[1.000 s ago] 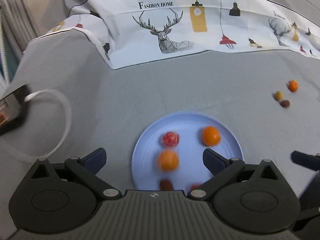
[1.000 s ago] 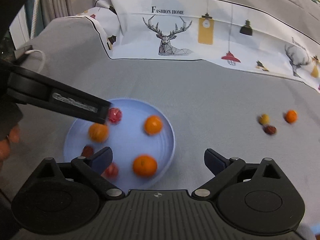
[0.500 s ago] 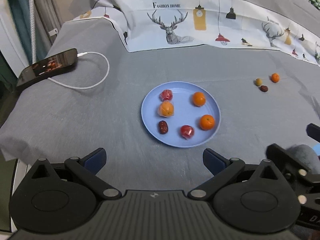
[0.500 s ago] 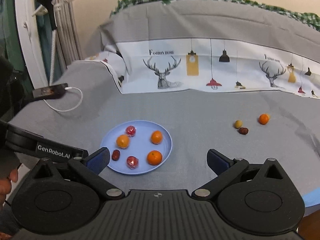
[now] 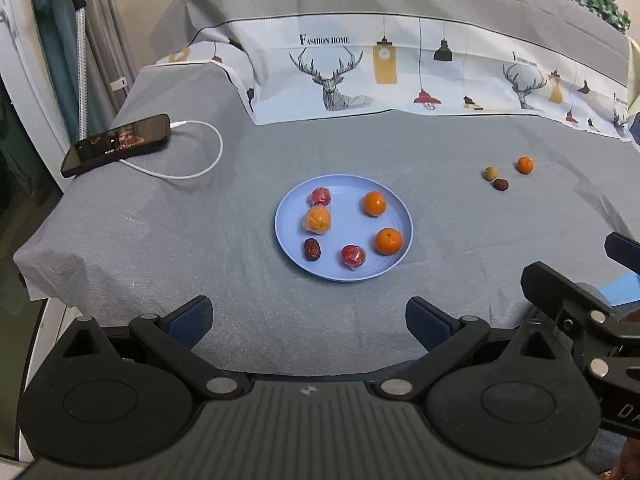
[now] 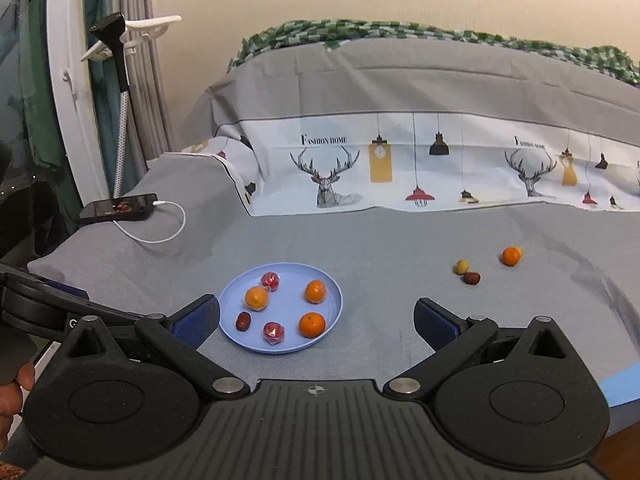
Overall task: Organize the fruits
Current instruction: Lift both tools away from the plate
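Matte black left tool (image 5: 308,322) and right tool (image 6: 316,318), blue pads, silver pivot screws, ribbed housings.

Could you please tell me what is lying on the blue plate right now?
On the blue plate lie six pieces: three oranges, one of them wrapped, two red wrapped fruits and a dark date. All lie apart, so none hides another. What is under the plate cannot be seen.

yellowish fruit (image 6: 519,251) mostly hidden behind loose orange (image 6: 510,256), kind unclear

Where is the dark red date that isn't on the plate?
In the left wrist view, the loose date lies on the grey sheet far right of the blue plate, beside a small yellowish fruit.
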Demonstrator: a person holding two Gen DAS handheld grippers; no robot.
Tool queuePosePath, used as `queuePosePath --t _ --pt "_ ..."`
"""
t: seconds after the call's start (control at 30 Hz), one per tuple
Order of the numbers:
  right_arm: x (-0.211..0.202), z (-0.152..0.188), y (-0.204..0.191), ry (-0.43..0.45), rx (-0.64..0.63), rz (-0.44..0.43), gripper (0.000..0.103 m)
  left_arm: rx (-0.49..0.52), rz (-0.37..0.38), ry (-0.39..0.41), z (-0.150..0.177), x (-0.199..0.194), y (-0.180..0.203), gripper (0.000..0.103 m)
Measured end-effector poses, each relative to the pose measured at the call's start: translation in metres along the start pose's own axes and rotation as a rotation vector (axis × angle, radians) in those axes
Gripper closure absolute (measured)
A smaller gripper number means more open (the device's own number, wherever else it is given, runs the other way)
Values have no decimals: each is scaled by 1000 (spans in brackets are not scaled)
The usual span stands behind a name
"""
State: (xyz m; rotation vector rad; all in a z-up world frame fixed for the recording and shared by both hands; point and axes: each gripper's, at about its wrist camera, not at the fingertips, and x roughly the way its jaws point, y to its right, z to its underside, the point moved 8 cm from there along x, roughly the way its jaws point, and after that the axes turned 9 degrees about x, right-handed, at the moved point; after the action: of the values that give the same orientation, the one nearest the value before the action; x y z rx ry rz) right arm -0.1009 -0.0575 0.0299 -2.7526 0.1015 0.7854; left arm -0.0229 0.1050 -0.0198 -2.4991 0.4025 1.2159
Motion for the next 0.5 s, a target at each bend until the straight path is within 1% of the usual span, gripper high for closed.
queuePosePath --t 0.27,0.5 --pt "-9 -1 0 19 -7 1 1 12 2 28 -2 -10 5 0" --pt "-4 1 1 2 9 2 1 12 -7 29 -1 -10 2 0"
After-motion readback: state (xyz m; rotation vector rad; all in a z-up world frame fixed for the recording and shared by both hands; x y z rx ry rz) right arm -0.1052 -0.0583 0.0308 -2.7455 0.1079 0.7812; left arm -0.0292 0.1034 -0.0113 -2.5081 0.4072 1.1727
